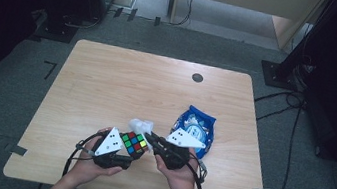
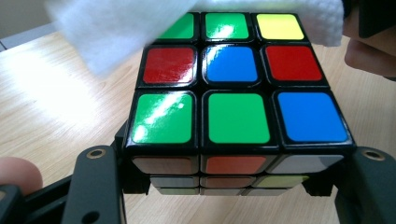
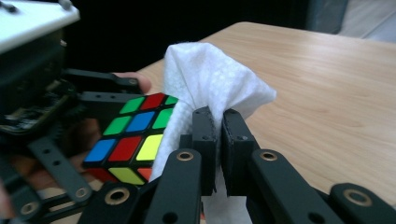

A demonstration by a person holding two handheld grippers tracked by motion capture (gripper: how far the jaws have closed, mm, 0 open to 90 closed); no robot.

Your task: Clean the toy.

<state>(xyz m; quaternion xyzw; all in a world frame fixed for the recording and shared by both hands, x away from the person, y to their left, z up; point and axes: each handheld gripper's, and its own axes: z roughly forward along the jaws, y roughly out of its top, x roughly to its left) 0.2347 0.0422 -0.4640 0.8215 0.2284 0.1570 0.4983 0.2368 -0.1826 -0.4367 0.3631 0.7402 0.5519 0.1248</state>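
A colour-scrambled puzzle cube (image 1: 134, 144) is held just above the table's near edge, with my left gripper (image 1: 131, 147) shut on it. In the left gripper view the two black jaws press on the cube's (image 2: 233, 107) left and right sides, and a white wipe (image 2: 116, 32) lies over its far top edge. My right gripper (image 3: 219, 135) is shut on that wipe (image 3: 210, 79), which bunches up above the pads and rests against the cube (image 3: 135, 135). From above, the wipe (image 1: 141, 125) sits at the cube's far side, at my right gripper's (image 1: 147, 136) tips.
A blue wipe packet (image 1: 194, 126) lies on the wooden table (image 1: 132, 84) just right of my right hand. A small dark round spot (image 1: 198, 77) sits near the far edge. Cables and dark stands ring the table on the floor.
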